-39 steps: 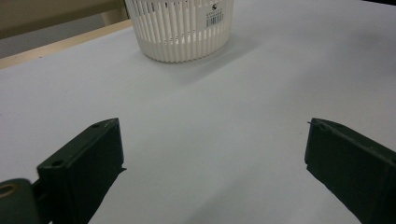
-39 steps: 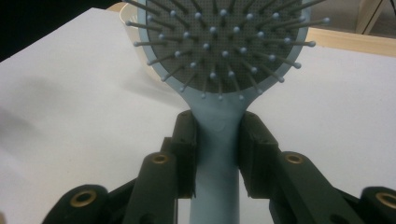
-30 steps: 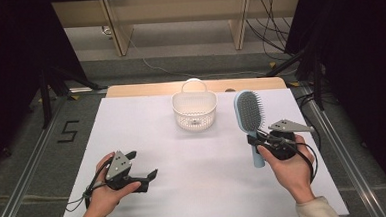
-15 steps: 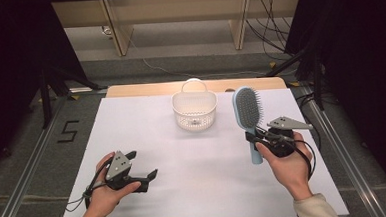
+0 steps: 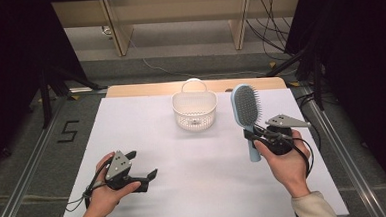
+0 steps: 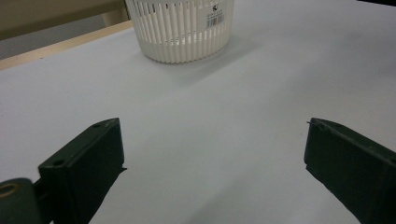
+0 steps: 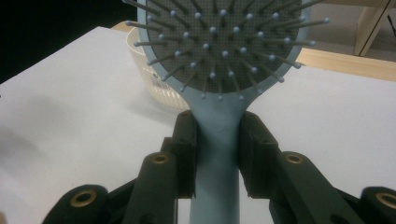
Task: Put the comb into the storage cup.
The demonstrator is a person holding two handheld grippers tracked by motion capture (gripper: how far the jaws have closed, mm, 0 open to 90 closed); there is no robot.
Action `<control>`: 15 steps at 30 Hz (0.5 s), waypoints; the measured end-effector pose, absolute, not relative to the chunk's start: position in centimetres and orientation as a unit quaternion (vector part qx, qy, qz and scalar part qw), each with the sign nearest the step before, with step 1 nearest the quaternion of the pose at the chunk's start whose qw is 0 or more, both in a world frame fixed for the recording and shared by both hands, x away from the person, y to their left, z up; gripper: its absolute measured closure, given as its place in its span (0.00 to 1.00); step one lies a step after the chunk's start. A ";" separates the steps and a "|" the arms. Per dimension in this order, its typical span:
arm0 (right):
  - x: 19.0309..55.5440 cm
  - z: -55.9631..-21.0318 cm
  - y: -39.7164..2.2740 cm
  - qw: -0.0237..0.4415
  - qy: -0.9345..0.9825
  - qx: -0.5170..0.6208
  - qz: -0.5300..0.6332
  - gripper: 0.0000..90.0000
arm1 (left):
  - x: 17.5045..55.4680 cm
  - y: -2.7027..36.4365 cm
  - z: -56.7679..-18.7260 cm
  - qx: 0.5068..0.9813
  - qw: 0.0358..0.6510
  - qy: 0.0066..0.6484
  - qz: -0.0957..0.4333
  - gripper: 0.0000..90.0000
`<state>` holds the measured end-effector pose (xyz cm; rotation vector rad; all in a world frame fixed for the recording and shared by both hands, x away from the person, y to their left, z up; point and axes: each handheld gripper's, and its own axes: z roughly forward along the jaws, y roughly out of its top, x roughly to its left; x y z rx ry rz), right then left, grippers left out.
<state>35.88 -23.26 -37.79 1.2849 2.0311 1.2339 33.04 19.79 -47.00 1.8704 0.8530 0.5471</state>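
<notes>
The light-blue hairbrush (image 5: 246,110) is pinched at its handle by the right gripper (image 5: 256,136), just right of the white basket (image 5: 194,110). The left gripper (image 5: 143,167) is spread, empty. The brush, apparently lifted, could pivot and catch the basket rim.

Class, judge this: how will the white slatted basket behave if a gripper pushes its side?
The basket looks like thin plastic, so it is probably light and would slide on the smooth table. Its base seems narrower than its rim, so a high push might tip it. The slats may flex slightly.

Claw (image 7: 216,154) grips blue hairbrush (image 7: 219,70) before white basket (image 7: 152,79).
</notes>
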 end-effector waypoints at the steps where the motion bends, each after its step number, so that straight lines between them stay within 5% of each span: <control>1: 35.9 -37.8 -23.2 0.219 0.733 0.464 0.446 0.78 | 33.0 19.8 -47.0 0.769 0.486 0.351 0.225 0.05; 15: 36.2 -37.6 -23.1 0.219 0.731 0.463 0.451 0.78 | 33.0 19.8 -47.0 0.769 0.485 0.351 0.224 0.05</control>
